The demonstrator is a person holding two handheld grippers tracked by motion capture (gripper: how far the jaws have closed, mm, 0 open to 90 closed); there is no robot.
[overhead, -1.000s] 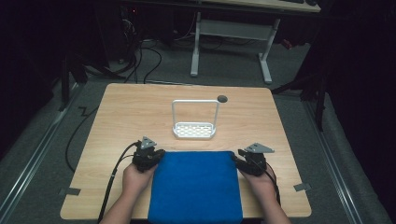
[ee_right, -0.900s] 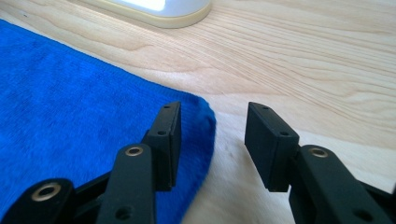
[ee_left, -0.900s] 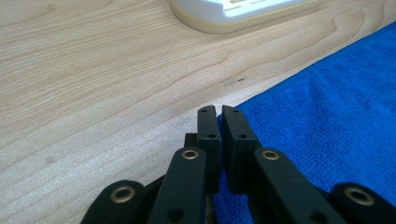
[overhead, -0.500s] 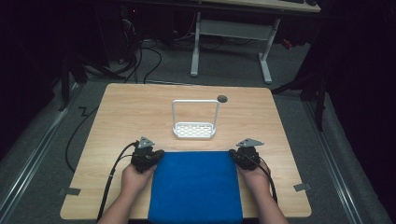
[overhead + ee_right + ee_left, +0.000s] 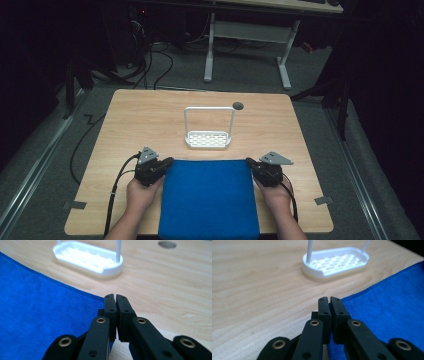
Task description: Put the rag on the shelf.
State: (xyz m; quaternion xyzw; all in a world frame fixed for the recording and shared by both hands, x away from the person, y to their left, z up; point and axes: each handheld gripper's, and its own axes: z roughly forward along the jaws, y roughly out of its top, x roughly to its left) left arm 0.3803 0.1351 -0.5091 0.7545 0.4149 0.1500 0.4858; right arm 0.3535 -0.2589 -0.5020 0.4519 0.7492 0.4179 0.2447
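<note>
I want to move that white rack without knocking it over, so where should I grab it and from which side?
Probably grip the white rack at the top bar of its tall hoop handle, coming from above. The bar runs level across the oval slatted base, with open space around it, while the base sits flat on the table, offering little to pinch.

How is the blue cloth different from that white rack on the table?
The cloth is blue, soft and lies flat; the rack is white, rigid and has a tall hoop handle standing upright. The cloth is much wider than the rack and hangs over the near table edge, while the rack sits farther back near the middle. A tool is at each far corner of the cloth, left and right; the rack stands alone. Both rest on the wooden table.
</note>
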